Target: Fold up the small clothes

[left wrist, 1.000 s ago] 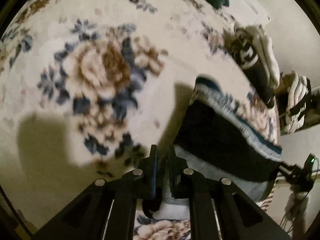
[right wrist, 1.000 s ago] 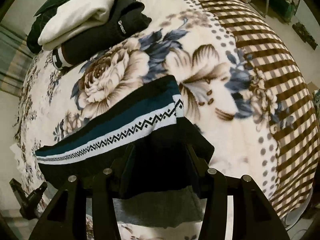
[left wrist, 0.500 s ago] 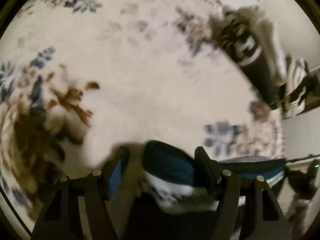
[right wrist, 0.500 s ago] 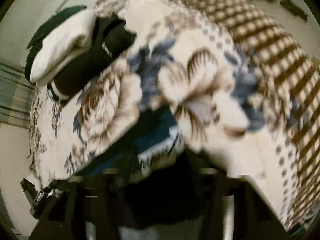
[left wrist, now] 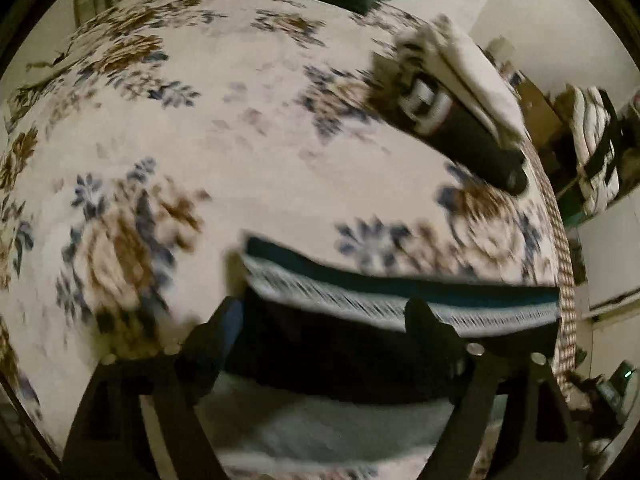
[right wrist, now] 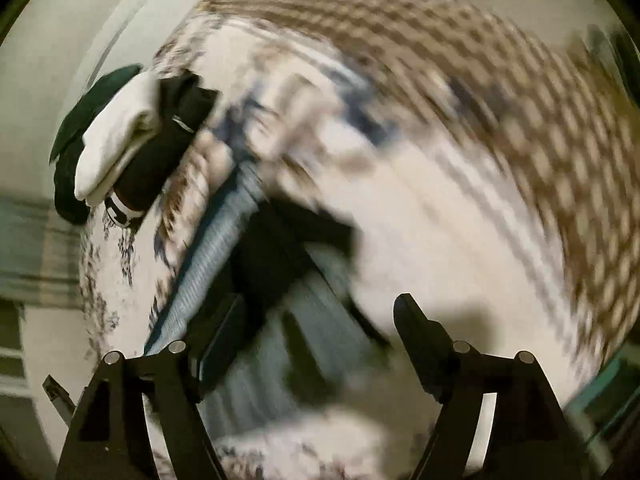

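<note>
I see my left gripper (left wrist: 324,320) with its jaws opening over the folded striped garment (left wrist: 400,300), which lies flat on the floral blanket (left wrist: 240,140) right below and between the fingers, not pinched. My right gripper (right wrist: 320,320) is opening too; the same garment (right wrist: 280,264) runs diagonally from its left finger toward the stack of folded clothes (right wrist: 132,148). Both views are blurred.

Floral blanket (left wrist: 248,152), checked border (right wrist: 500,92)
</note>
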A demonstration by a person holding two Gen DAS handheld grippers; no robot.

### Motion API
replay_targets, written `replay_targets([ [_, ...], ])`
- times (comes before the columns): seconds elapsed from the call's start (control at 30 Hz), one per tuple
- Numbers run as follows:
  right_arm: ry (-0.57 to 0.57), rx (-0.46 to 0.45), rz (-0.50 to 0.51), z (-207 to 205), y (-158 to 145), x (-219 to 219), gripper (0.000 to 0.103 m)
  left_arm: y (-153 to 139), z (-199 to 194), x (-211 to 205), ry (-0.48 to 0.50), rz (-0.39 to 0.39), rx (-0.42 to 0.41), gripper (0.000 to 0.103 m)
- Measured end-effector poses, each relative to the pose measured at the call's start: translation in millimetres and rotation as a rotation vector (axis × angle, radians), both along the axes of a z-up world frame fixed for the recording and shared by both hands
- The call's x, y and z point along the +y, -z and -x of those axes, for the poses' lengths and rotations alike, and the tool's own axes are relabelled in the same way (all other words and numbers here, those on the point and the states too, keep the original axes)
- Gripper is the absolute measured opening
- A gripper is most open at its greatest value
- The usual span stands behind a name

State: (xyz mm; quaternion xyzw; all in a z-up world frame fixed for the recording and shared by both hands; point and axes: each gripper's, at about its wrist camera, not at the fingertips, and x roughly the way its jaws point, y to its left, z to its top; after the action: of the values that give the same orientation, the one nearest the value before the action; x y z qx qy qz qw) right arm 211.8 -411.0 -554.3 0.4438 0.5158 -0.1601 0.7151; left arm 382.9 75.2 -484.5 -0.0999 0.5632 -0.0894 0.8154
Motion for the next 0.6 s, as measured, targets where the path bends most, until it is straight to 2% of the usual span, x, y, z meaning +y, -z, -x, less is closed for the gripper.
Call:
replay_targets([
  [0.1,0.089,-0.057,-0.155,43.5,39.6,13.9,0.079,12.4,27.5,-41.7,0.049,0.0,0.043,0.083],
  [0.27,0.162,-0.234,-0.329,49.1,96.2,38.1,0.079,42.2,55.4,-104.7,0.125,-0.017,0.127,0.083],
  [0.4,0.244,-0.376,-0.341,39.9,114.0,43.8,0.087,56.1,59.0,-128.6,0.145,-0.049,0.158,0.083],
  [0.5,0.316,-0.456,-0.367,42.3,118.2,45.2,0.087,62.9,56.6,-134.0,0.135,-0.065,0.174,0.083],
  [0.6,0.325,-0.506,-0.373,46.5,115.5,46.0,0.087,67.0,53.7,-134.6,0.124,-0.073,0.18,0.083],
])
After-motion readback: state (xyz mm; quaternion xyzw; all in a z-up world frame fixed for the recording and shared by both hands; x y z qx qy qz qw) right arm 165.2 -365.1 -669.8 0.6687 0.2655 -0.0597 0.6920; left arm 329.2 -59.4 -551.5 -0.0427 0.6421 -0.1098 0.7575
